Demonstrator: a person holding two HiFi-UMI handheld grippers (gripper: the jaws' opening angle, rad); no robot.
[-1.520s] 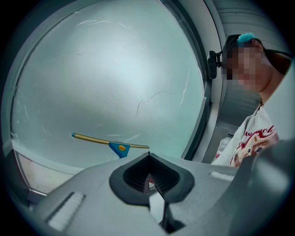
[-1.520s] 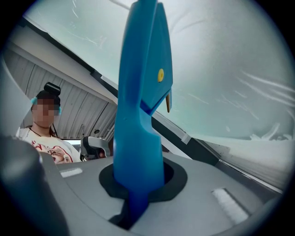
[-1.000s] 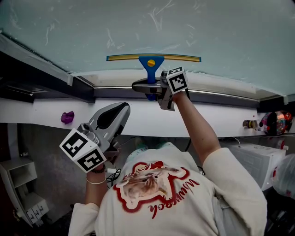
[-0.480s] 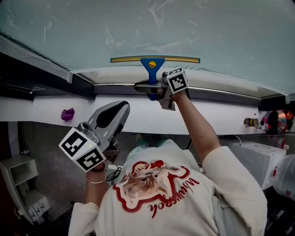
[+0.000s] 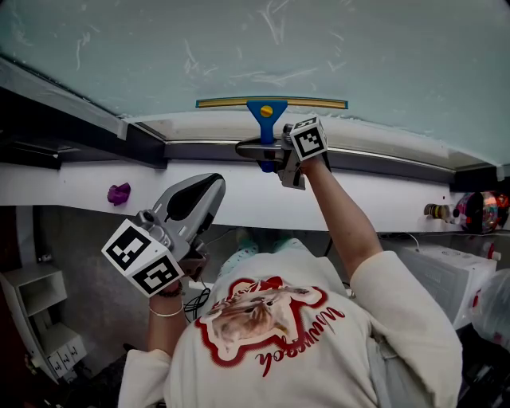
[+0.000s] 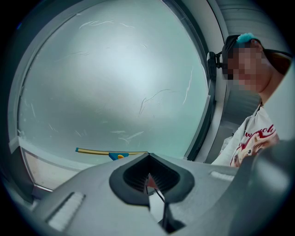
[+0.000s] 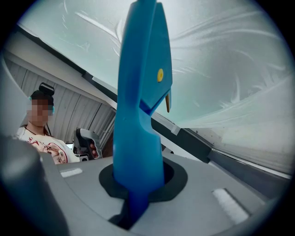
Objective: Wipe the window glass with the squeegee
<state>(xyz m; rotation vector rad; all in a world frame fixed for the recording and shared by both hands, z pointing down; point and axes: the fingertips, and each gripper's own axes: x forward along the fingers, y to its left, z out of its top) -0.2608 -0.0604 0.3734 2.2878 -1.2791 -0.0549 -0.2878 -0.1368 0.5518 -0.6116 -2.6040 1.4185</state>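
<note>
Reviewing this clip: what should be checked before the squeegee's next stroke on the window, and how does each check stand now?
1. Grip: the right gripper is shut on the squeegee handle. Ok.
2. Blade level: it runs parallel to the lower frame. Ok.
3. Blade contact with the window glass: it lies over the lower pane, but its pressure is not visible. Cannot tell.
4. Left gripper out of the way: it is shut, empty and held low, away from the glass. Ok.
5. Glass clean: streaks show above the blade. Not ok.
</note>
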